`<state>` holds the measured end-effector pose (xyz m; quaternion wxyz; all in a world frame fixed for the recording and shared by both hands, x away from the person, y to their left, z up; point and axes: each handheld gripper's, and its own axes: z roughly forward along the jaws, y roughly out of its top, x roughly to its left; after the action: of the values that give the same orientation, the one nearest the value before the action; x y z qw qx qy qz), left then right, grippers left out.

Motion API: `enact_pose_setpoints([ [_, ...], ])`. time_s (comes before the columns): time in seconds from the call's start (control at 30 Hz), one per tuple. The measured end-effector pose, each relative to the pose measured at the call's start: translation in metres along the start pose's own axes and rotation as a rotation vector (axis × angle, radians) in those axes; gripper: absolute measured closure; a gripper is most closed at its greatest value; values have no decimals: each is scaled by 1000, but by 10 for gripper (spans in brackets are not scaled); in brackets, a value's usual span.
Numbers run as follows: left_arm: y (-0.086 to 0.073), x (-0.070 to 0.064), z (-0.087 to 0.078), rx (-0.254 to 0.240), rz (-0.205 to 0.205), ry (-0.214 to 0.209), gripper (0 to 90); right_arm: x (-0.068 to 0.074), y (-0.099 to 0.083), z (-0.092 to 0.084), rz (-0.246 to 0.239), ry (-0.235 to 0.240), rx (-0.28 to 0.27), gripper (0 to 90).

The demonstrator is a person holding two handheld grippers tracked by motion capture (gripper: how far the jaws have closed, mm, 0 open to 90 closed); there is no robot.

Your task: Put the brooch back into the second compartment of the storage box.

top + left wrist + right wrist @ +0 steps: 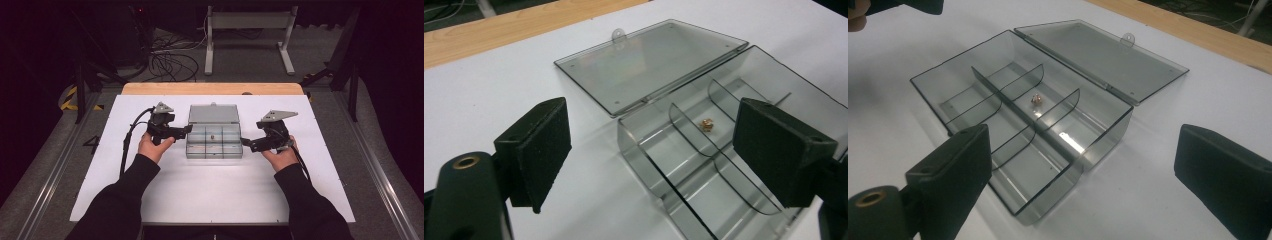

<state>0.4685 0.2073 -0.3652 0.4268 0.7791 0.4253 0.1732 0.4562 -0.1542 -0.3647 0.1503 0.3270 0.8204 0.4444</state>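
**Open compartment box sits between two spread tools**

A clear grey plastic box [214, 141] lies in the middle of the white table [210, 190], its lid [212, 114] folded flat back on the far side with a small hanging tab at its outer edge. Thin curved dividers split the tray into compartments in two rows. One small gold-coloured object [212, 136] rests in the middle compartment of the row next to the hinge; in the left gripper view it shows as a tiny brassy lump [707, 124], and in the right gripper view as a small shiny piece [1036, 99] beside the long central divider. What exactly it is cannot be made out.

The left tool [184, 130] is held in the person's left hand [154, 146] just beside the left end of the box, pointing toward it. Its jaws stand wide apart and hold nothing; in its own view the box's near corner lies between the two black pads [546, 150].

The right tool [246, 143] is held in the right hand [281, 156] just beside the right end of the box, aimed at it. Its jaws are also spread wide and empty, framing the tray in its own view.

Both dark sleeves enter from the bottom of the high view. A strip of bare wood [212, 88] shows along the table's far edge, with cables [172, 62] on the floor beyond.
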Motion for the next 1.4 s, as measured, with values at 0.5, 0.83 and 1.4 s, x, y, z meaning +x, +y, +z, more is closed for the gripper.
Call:
enact_pose_setpoints([
  [0.5,0,14,20,26,-15,55,202,-20,18,32,28,-28,52,131],
  [0.83,10,21,29,67,-2,78,211,-26,37,47,3,-49,81,133],
  [1.4,28,22,52,113,-26,93,216,-42,45,71,58,-24,116,134],
])
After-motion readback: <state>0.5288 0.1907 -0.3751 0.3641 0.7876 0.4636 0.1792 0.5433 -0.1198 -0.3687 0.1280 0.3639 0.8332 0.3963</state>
